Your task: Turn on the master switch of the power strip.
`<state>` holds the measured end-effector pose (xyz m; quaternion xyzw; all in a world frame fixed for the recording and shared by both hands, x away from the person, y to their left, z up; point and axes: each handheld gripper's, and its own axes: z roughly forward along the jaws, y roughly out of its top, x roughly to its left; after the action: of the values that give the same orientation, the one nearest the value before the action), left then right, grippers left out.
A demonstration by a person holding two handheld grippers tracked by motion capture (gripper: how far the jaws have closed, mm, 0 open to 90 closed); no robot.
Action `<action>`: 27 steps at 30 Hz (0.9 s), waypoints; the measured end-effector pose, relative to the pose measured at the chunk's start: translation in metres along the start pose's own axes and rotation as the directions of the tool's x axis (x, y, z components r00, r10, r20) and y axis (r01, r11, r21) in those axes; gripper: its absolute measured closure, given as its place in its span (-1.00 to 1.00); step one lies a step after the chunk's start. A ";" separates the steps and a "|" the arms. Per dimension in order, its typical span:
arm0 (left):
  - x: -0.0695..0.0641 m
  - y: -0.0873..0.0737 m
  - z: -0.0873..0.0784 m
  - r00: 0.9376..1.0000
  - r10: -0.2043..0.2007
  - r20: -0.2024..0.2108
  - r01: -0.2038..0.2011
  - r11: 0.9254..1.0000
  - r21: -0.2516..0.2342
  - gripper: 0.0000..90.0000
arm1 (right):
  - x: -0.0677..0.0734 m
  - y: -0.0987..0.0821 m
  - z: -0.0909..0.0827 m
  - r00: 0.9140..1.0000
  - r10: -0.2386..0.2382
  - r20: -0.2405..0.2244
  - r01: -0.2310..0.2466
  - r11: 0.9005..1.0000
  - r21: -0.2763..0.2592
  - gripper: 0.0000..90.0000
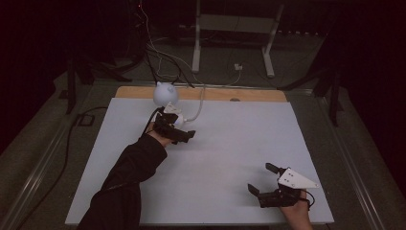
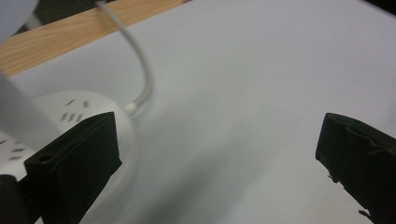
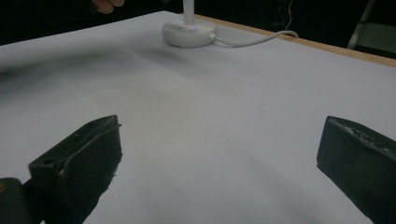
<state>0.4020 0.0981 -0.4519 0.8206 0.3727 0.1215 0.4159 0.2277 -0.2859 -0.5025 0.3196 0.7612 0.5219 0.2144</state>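
Left claw [image 1: 179, 125] released, jaws spread wide, nothing between them, hovering just beside lamp base [image 2: 79, 116] near far-left part of desk; in left gripper view left jaw overlapping white vented base, right jaw over bare sheet. Small white desk lamp [image 1: 165, 93] with round head up near wooden far edge, base partly hidden behind left claw in high view; in right gripper view base [image 3: 188, 33] sitting flat on sheet, stem rising out of frame. White cable [image 2: 142, 70] running from base rim in a curve toward wood strip and off far side. Right claw [image 1: 268, 181] released too, jaws wide apart, nothing between, low over near-right corner, well apart from lamp; grey three-cornered plate [image 1: 297, 178] on top. Left sleeve [image 1: 129, 177] dark, coming in from bottom. Desk [image 1: 230, 143] covered by white sheet, bare and matte, light wood strip [image 1: 215, 94] showing along far edge. Room dark; grey floor beyond, white frame legs [image 1: 196, 43] of another stand behind, loose cables on floor [image 1: 158, 52], black cord [image 1: 72, 139] trailing at left. No containers seen.
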 end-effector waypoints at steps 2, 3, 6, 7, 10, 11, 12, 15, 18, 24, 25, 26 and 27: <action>-0.001 0.001 -0.003 1.000 0.007 0.027 -0.007 1.000 0.001 -1.00 | 0.000 0.000 0.000 1.000 0.000 -0.001 0.000 1.000 0.000 -1.00; -0.002 0.001 -0.004 0.999 0.016 0.031 -0.016 1.000 0.006 -1.00 | 0.000 0.000 0.000 1.000 0.000 0.000 0.000 1.000 0.000 -1.00; -0.005 0.001 -0.010 0.998 0.035 0.056 -0.036 0.999 0.013 -1.00 | 0.000 0.000 0.000 1.000 -0.001 0.000 0.001 1.000 -0.001 -1.00; -0.005 0.001 -0.012 0.997 0.044 0.065 -0.045 0.999 0.016 -1.00 | 0.000 0.000 -0.001 1.000 0.000 0.000 0.000 1.000 -0.002 -1.00; -0.007 -0.002 -0.019 0.996 0.049 0.080 -0.050 0.999 0.015 -1.00 | 0.001 0.001 -0.001 1.000 -0.004 0.000 0.004 1.000 -0.003 -1.00; -0.007 -0.003 -0.021 0.995 0.054 0.084 -0.055 0.998 0.016 -1.00 | 0.001 0.001 -0.001 1.000 -0.004 0.000 0.004 1.000 -0.003 -1.00; -0.008 -0.004 -0.024 0.994 0.053 0.090 -0.055 0.998 0.018 -1.00 | 0.001 0.001 -0.001 1.000 -0.005 0.000 0.005 1.000 -0.003 -1.00; -0.008 -0.009 -0.031 0.994 0.060 0.090 -0.061 0.998 0.016 -1.00 | 0.001 0.001 -0.001 1.000 -0.005 0.000 0.005 1.000 -0.003 -1.00; -0.007 -0.014 -0.037 0.994 0.064 0.090 -0.065 0.998 0.013 -1.00 | 0.001 0.001 -0.001 1.000 -0.007 0.000 0.007 1.000 -0.004 -1.00; -0.006 -0.028 -0.051 0.993 0.065 0.096 -0.067 0.998 0.021 -1.00 | 0.002 0.001 -0.001 1.000 -0.006 0.001 0.006 1.000 -0.002 -1.00; -0.006 -0.031 -0.053 0.993 0.069 0.091 -0.071 0.997 0.025 -1.00 | 0.002 0.001 0.000 1.000 -0.007 0.002 0.007 1.000 -0.002 -1.00; -0.006 -0.034 -0.055 0.993 0.073 0.087 -0.076 0.997 0.029 -1.00 | 0.002 0.001 0.000 1.000 -0.007 0.001 0.007 1.000 -0.001 -1.00; -0.006 -0.036 -0.058 0.993 0.071 0.095 -0.074 0.997 0.029 -1.00 | 0.002 0.001 0.000 1.000 -0.008 0.001 0.008 1.000 0.000 -1.00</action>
<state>0.3496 0.1416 -0.4433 0.8450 0.3247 0.0919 0.4148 0.2268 -0.2846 -0.5014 0.3167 0.7624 0.5209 0.2170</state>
